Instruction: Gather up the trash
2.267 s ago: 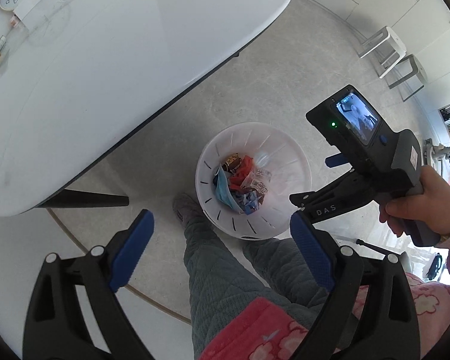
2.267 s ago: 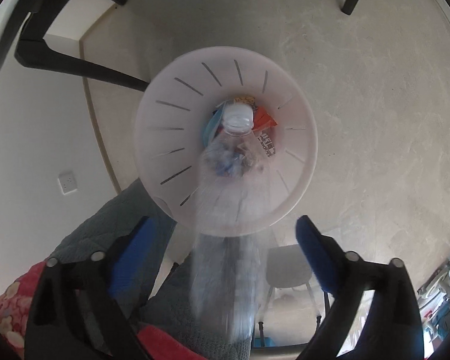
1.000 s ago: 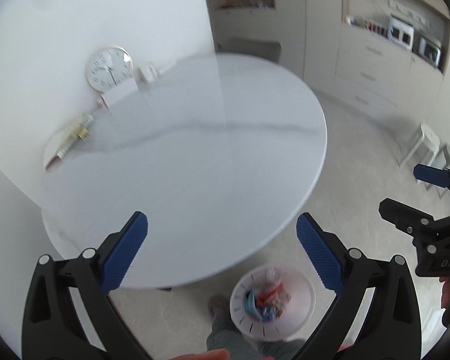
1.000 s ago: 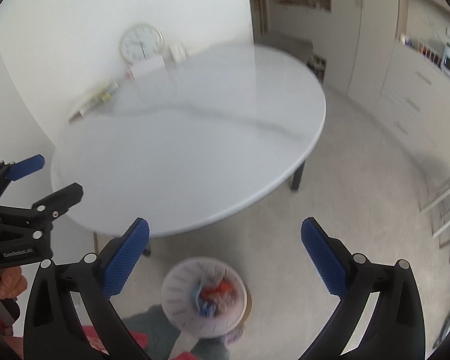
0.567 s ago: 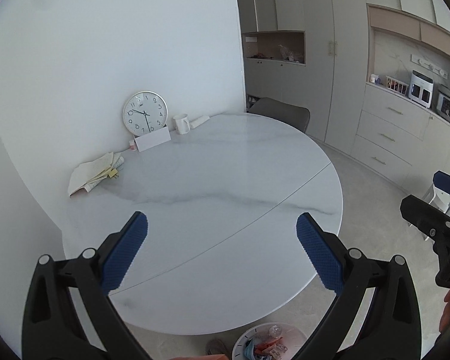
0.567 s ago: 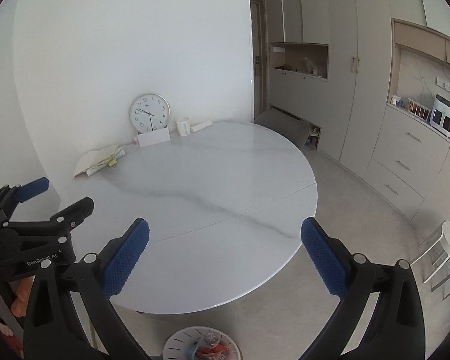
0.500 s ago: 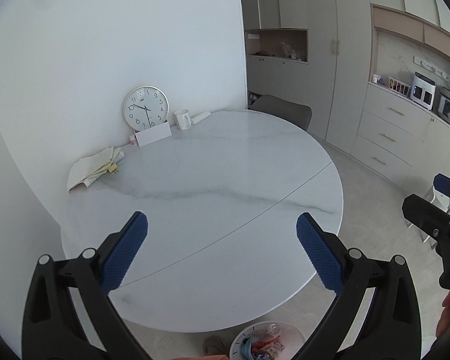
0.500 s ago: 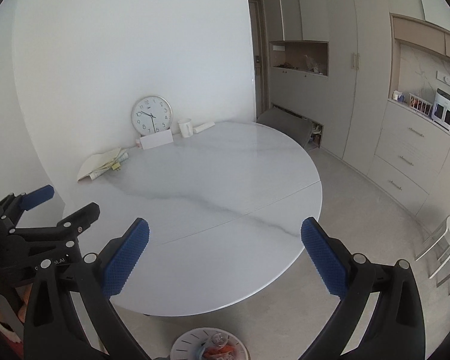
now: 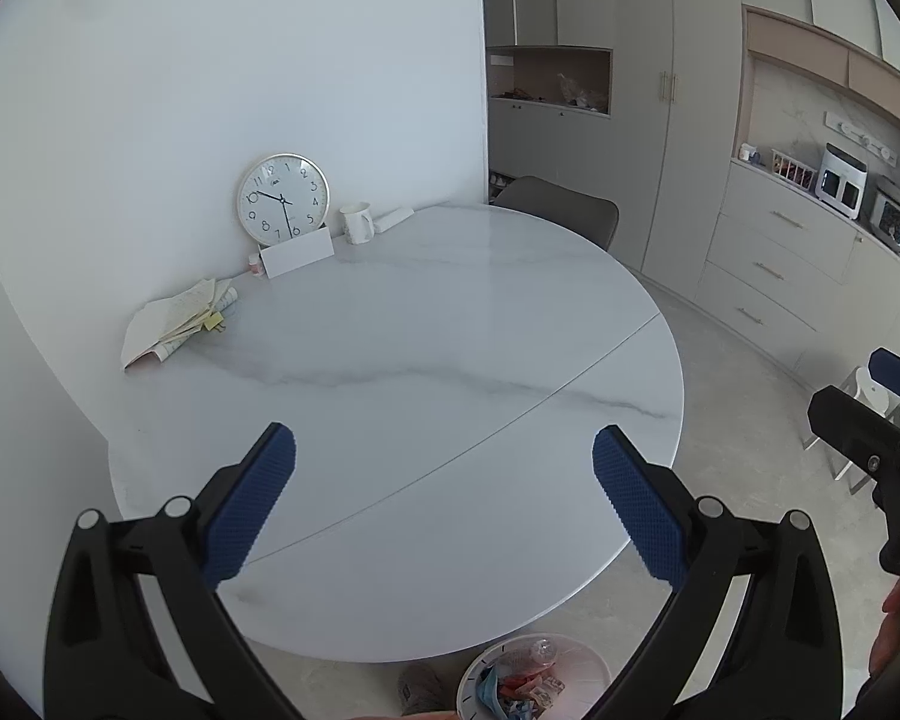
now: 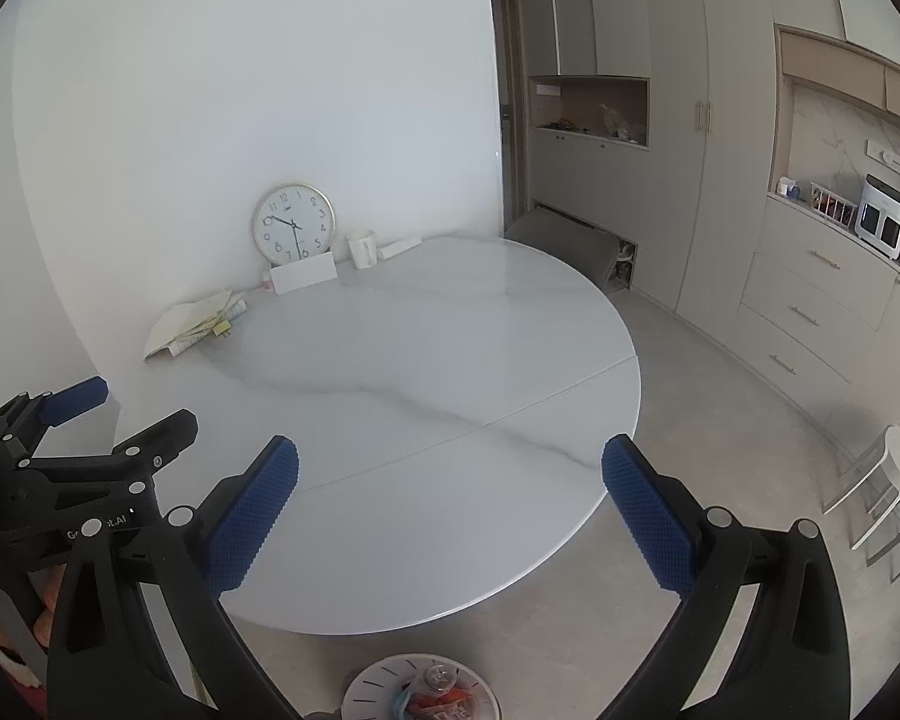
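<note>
One white slotted plastic waste bin (image 9: 534, 681) sits on the pale floor at the bottom edge of both wrist views, just past the near rim of the table, with crumpled red and blue wrappers (image 9: 513, 690) and a clear plastic bottle (image 10: 437, 677) inside it. Above it, the left gripper (image 9: 444, 507) spreads its blue-padded fingers wide with nothing between them, and the right gripper (image 10: 450, 513) is equally wide and unloaded. The round white marble-patterned table (image 9: 402, 372) stands against the white wall. Along that wall rest a round gold-rimmed clock (image 9: 282, 198), a white card (image 9: 297, 252), a white mug (image 9: 357, 224) and a pile of folded papers (image 9: 177, 324).
</note>
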The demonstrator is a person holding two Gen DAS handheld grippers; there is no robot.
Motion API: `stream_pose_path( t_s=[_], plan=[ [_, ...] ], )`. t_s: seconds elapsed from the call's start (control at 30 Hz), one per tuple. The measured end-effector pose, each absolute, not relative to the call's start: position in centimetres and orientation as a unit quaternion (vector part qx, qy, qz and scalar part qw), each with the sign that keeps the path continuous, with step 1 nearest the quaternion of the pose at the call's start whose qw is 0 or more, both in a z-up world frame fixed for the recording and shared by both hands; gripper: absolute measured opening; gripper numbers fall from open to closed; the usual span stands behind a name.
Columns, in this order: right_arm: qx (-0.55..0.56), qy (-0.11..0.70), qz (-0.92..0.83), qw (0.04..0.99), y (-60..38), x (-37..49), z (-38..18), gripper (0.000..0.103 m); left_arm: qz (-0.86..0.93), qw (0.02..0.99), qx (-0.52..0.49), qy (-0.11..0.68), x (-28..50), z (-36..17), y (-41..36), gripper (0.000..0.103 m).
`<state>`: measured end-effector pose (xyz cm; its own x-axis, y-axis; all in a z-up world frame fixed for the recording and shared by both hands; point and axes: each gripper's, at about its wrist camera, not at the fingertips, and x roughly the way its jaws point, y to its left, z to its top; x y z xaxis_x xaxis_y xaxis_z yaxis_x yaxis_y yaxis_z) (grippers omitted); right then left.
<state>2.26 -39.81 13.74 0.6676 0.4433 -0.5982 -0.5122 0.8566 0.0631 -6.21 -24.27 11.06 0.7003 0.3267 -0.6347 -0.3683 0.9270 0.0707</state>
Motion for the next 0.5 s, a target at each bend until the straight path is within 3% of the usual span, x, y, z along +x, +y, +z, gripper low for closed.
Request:
stream_pose_path(
  t_s=[0.5],
  plan=[
    [-0.07, 0.311, 0.267, 0.91, -39.03, 1.64, 13.96, 0.101, 0.188, 0.921, -0.033, 0.338, -6.45, 10.96, -24.08, 0.095]
  ],
)
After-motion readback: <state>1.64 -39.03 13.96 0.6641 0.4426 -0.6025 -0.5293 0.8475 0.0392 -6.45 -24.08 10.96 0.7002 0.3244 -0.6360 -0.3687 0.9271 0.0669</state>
